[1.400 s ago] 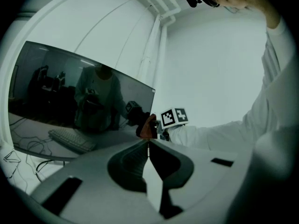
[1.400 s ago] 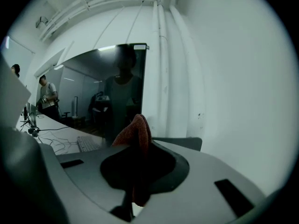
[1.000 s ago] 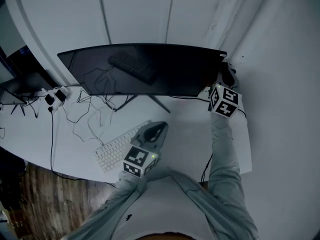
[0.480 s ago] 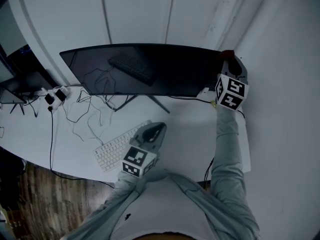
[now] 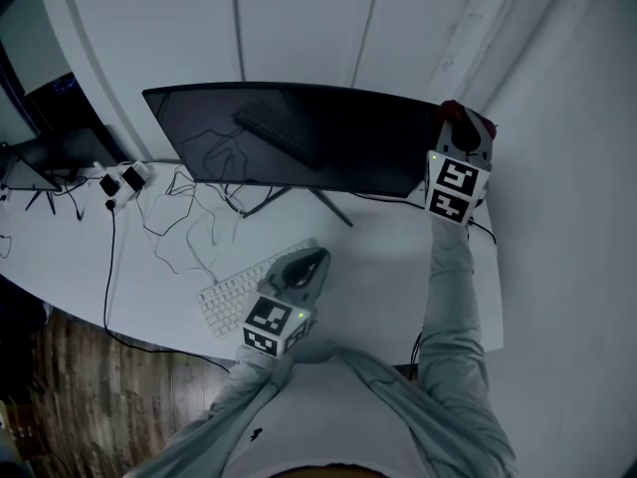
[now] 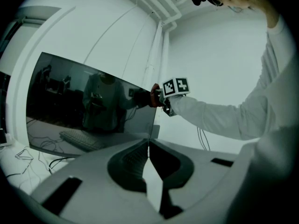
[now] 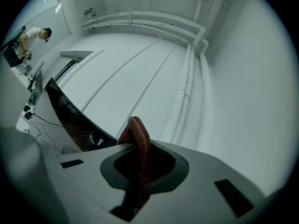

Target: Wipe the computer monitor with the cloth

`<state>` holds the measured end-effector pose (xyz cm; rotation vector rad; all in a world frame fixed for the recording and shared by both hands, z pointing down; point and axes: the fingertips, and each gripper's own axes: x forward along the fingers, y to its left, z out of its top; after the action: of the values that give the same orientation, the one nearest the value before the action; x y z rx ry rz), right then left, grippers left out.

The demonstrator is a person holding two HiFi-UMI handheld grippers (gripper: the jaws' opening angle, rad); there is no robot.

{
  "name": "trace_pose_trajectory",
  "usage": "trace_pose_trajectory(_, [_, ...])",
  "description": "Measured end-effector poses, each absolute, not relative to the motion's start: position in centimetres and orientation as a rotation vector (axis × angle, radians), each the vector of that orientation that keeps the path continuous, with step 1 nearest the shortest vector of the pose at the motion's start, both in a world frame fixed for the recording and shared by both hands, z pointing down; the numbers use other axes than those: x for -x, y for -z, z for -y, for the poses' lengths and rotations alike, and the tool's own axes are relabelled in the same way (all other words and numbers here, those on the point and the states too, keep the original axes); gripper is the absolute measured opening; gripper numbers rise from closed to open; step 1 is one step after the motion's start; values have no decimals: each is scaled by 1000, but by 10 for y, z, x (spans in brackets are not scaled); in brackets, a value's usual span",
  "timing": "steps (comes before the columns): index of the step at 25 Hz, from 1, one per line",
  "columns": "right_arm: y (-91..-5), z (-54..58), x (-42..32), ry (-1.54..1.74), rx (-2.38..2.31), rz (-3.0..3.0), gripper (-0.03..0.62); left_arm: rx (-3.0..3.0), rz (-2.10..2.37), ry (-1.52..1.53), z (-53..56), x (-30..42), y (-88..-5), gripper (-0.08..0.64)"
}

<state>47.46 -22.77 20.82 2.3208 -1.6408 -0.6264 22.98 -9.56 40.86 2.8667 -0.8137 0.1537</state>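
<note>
The monitor (image 5: 299, 137) stands along the back of the counter (image 5: 383, 287), just in front of the wall (image 5: 299, 18). Before it, toward the counter's front edge, lies the keyboard (image 5: 231, 297). Loose cables (image 5: 174, 222) sprawl on the counter between the monitor's left half and the keyboard, and plugs (image 5: 121, 179) lie beside the monitor's left end. The right gripper (image 5: 463, 135) is up at the monitor's right end with the cloth (image 5: 466, 118) between its jaws, at the screen's upper right corner. The left gripper (image 5: 307, 265) sits over the keyboard's right end, well apart from the monitor. The floor (image 5: 60, 386) shows below the counter's front left edge.
</note>
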Motion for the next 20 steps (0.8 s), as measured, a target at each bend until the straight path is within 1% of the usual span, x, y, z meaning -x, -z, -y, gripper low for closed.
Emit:
trace_pose_trajectory(7, [-206, 266, -361, 738, -2135, 1758, 35, -2816, 906, -141, 107, -171, -412, 25])
trace_pose_trajectory(20, [-205, 328, -140, 874, -1908, 1943, 35, -2699, 1170, -152, 146, 2, -410, 25])
